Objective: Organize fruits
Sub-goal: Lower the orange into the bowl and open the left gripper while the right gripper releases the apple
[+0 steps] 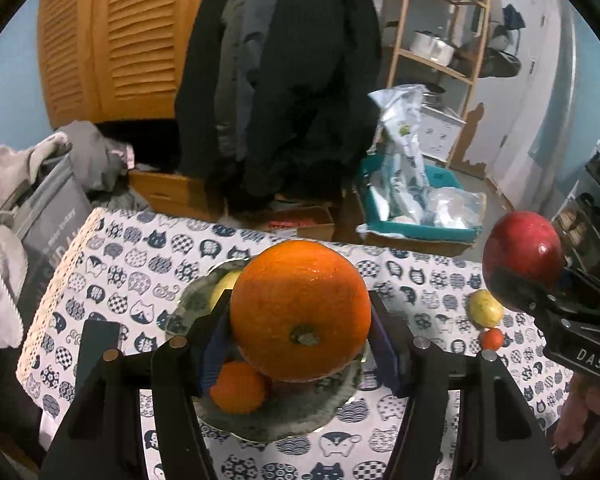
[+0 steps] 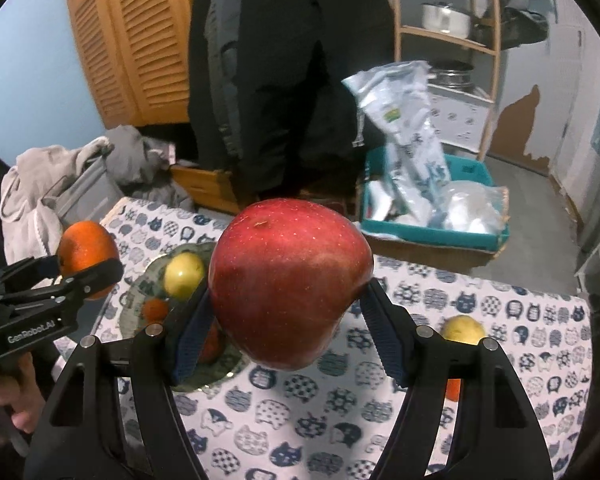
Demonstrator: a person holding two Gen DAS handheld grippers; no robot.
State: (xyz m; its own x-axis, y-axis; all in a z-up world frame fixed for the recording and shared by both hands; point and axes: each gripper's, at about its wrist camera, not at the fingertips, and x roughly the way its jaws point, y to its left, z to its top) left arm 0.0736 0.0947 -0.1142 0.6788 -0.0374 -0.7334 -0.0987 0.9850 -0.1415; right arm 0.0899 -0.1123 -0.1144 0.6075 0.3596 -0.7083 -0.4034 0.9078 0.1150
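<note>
My left gripper [image 1: 300,316] is shut on a large orange [image 1: 300,308] and holds it above a dark patterned plate [image 1: 300,420]. The plate holds a small orange fruit [image 1: 238,388] and a yellow fruit [image 1: 224,286]. My right gripper [image 2: 288,300] is shut on a red apple [image 2: 290,280], held above the table to the right of the plate [image 2: 140,280]. The apple also shows in the left wrist view [image 1: 522,248]. A yellow fruit [image 1: 486,308] and a small orange fruit [image 1: 492,339] lie on the tablecloth at the right.
The table has a white cloth with blue cat prints [image 2: 300,420]. Behind it stand a teal bin with plastic bags [image 2: 428,208], hanging dark coats [image 1: 292,80], a wooden shelf [image 1: 440,20], a louvred wooden cabinet [image 1: 112,40] and grey clothes at the left [image 1: 28,168].
</note>
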